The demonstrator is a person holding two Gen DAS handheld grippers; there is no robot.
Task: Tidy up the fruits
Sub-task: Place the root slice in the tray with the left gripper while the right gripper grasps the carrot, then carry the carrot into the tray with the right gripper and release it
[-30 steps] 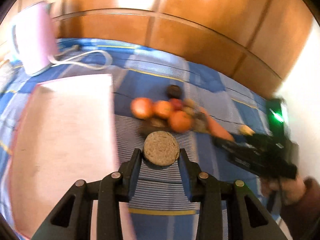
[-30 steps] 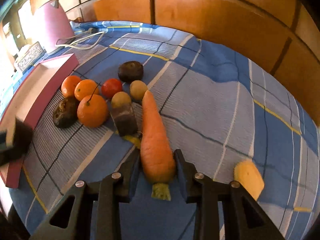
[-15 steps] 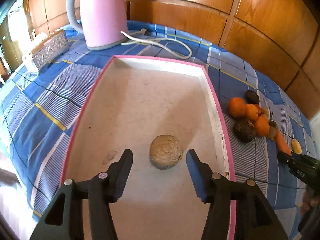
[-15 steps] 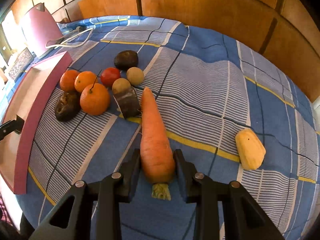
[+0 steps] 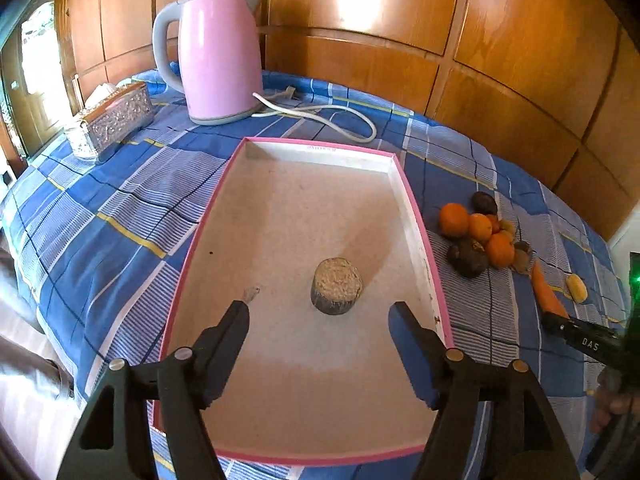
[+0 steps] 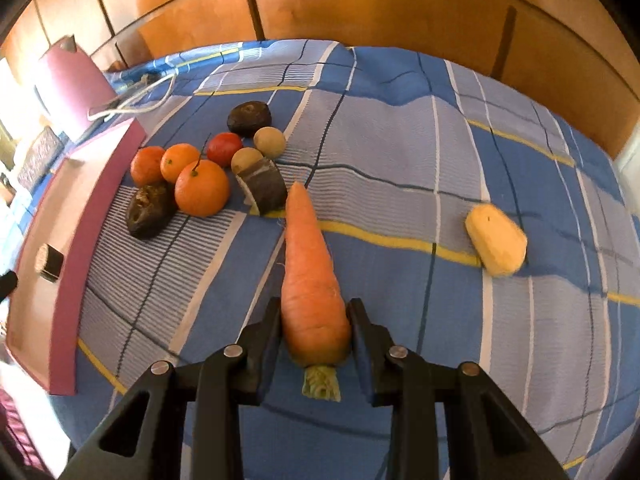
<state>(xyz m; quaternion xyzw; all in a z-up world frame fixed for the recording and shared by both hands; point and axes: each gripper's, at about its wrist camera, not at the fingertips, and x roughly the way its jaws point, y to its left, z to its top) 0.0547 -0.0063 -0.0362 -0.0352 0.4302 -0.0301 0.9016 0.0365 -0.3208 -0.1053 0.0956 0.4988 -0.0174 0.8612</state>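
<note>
A round brown cut piece point(image 5: 337, 286) lies on the floor of the pink-rimmed tray point(image 5: 416, 216). My left gripper point(image 5: 320, 314) hovers just in front of it with its jaws opening, and neither pad touches the piece. In the right wrist view my right gripper point(image 6: 314, 320) is shut on the thick end of an orange carrot point(image 6: 310, 280), whose tip points at the fruit pile. The pile holds three oranges point(image 6: 202, 188), a red tomato point(image 6: 224, 148), two tan round fruits point(image 6: 270, 142) and dark pieces point(image 6: 150, 210).
A pink kettle point(image 5: 214, 56) with a white cord stands behind the tray, and a silver tissue box point(image 5: 116, 120) sits at the left. A pale yellow piece point(image 6: 496, 240) lies alone on the blue checked cloth at the right. Wooden panels close off the back.
My left gripper carried the brown piece from the cloth over the tray, let it go and spread its jaws. The right gripper, still on the carrot, rolled and shifted a little.
</note>
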